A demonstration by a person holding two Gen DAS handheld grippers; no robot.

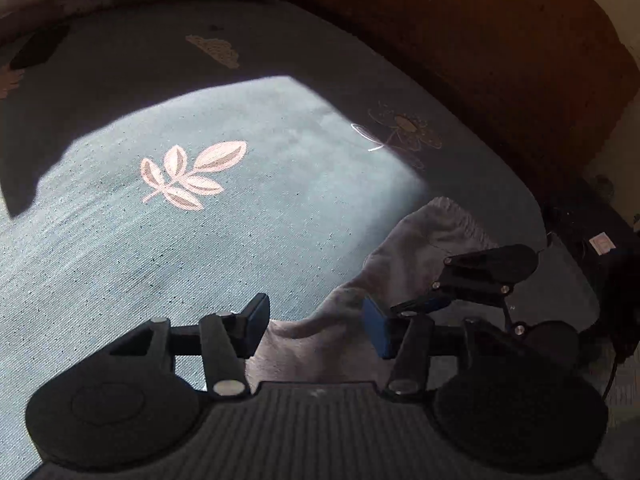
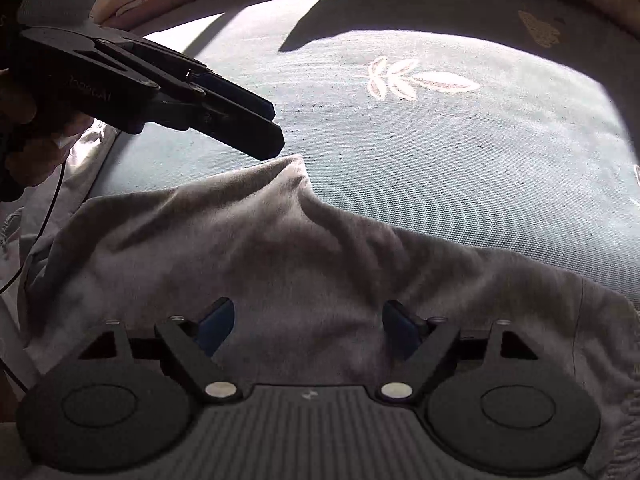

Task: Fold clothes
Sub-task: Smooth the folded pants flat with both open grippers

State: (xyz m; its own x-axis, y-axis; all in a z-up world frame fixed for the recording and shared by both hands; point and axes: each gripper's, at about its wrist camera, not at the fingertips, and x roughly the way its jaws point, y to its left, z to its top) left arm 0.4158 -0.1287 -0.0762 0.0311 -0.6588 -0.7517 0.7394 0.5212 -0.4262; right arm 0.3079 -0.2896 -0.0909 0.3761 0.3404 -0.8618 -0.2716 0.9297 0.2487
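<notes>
Right wrist view: the right tool (image 2: 308, 328) gapes wide over the grey garment (image 2: 280, 240) on the bed (image 2: 440, 152); the left tool (image 2: 268, 128) hovers empty, part-open, apparently releasing a fold.

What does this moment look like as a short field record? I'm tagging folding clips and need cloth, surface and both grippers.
cloth: grey garment, rumpled, one point peaked up
surface: blue-grey bedspread with pink leaf print, partly sunlit
left gripper: open, above the garment's edge, holding nothing
right gripper: open, over the garment, pads not pressing it
gripper positions: left gripper tips sit just above the peaked point in the right wrist view
</notes>
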